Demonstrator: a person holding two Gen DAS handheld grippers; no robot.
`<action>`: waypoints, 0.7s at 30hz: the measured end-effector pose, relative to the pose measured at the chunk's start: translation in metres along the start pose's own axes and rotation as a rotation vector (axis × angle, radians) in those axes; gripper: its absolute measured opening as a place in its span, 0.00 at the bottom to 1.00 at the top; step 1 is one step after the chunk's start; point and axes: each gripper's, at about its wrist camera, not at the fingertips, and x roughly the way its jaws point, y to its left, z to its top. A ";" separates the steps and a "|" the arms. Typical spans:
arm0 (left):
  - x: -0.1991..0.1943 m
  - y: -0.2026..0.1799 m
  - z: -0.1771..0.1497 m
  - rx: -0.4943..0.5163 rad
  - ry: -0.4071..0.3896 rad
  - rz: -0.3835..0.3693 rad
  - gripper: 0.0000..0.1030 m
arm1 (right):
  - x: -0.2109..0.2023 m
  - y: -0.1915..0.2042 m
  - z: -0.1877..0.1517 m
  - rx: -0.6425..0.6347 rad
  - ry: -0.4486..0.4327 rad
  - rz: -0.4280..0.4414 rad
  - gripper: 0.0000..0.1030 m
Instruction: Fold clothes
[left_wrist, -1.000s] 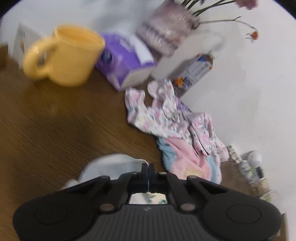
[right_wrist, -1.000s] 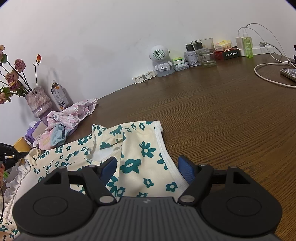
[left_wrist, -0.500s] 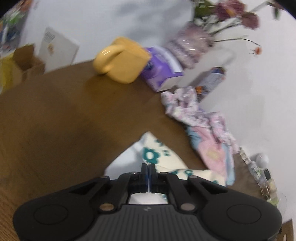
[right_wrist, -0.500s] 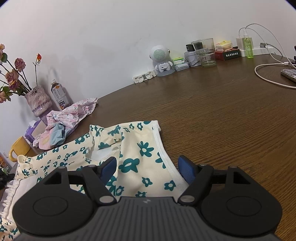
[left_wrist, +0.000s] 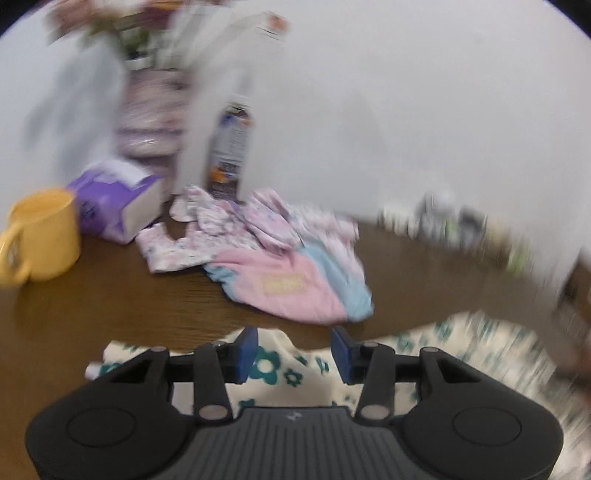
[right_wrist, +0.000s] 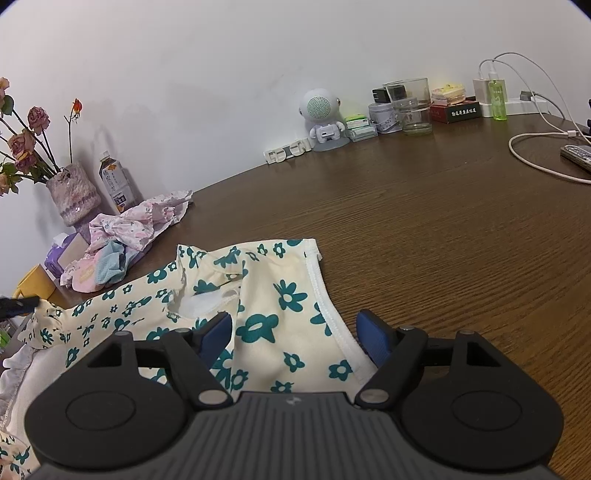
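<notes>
The left gripper (left_wrist: 293, 349) is hovering with its blue-padded jaws spread wide and nothing between them, poised over an edge of the cream garment with teal flowers (left_wrist: 280, 369), and the view from it is badly smeared. The right gripper (right_wrist: 297, 334) is likewise gaping, its two pads standing well apart above the same garment (right_wrist: 258, 295), one pad over the printed cloth and the other out past its white-trimmed hem. That floral garment is lying rumpled on the brown wooden table (right_wrist: 424, 240), one long strip of it trailing away toward the left gripper's dark tip (right_wrist: 16, 305) at the frame's edge. Beyond the garment, toward the wall, a heap of pink and blue baby clothes (left_wrist: 280, 254) is sitting on the table, apart from the floral piece. Beside that heap are a purple tissue pack (left_wrist: 114, 199) and a yellow mug (left_wrist: 40, 232), and behind it a drink bottle (right_wrist: 116, 182) and a vase of dried roses (right_wrist: 72, 192) are standing against the wall. Farther along the wall from the garment, a small white robot-shaped speaker (right_wrist: 323, 120), a glass jar (right_wrist: 412, 105) and a white charging cable (right_wrist: 535, 147) are resting on the table.
</notes>
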 end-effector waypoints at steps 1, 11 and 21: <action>0.002 0.002 -0.001 -0.003 0.006 0.008 0.21 | 0.000 0.000 0.000 -0.001 0.000 -0.001 0.73; 0.022 0.025 -0.010 -0.028 0.071 0.084 0.17 | 0.000 0.001 0.000 -0.019 0.006 -0.006 0.75; -0.024 0.025 0.006 -0.061 -0.007 0.089 0.50 | -0.001 -0.002 0.001 -0.012 0.004 0.003 0.75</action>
